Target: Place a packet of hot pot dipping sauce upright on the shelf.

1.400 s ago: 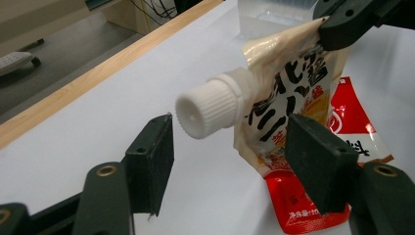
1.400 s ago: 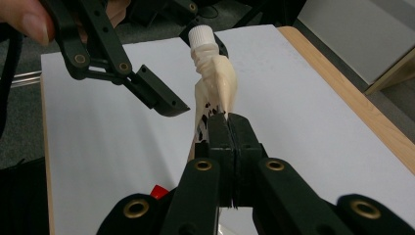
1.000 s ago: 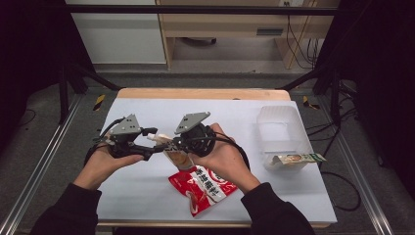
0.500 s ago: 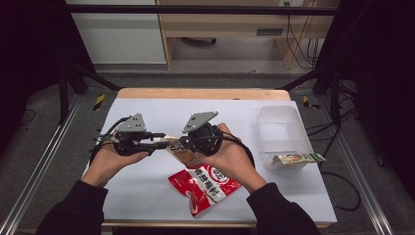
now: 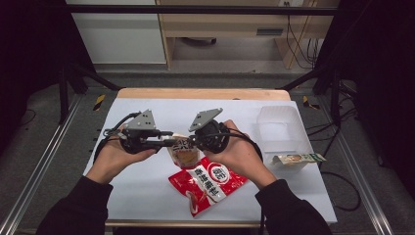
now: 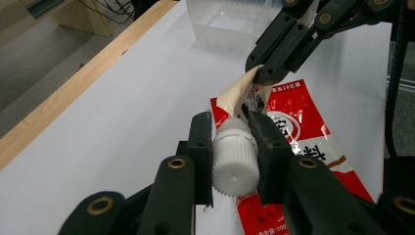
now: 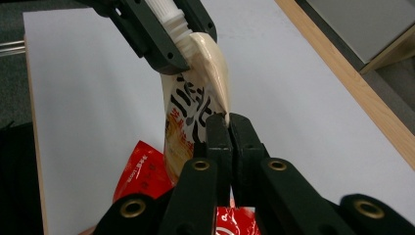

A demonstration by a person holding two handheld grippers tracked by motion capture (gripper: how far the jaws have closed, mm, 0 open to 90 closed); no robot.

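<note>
Above the white tabletop (image 5: 147, 191), a spouted pouch (image 5: 183, 152) is held in the air between two hand-held grippers, over a red packet (image 5: 208, 183) lying flat. A clear tub (image 5: 279, 128) stands well apart, a small packet (image 5: 296, 159) just beside it. The right gripper (image 7: 227, 120) has its fingers pressed together, pinching the pouch's edge. The left gripper (image 6: 235, 142) has just been closing, and its fingers are now clamped on the white cap (image 6: 236, 157), which a second ago was ungripped. Unscrewing looks ready to begin.
</note>
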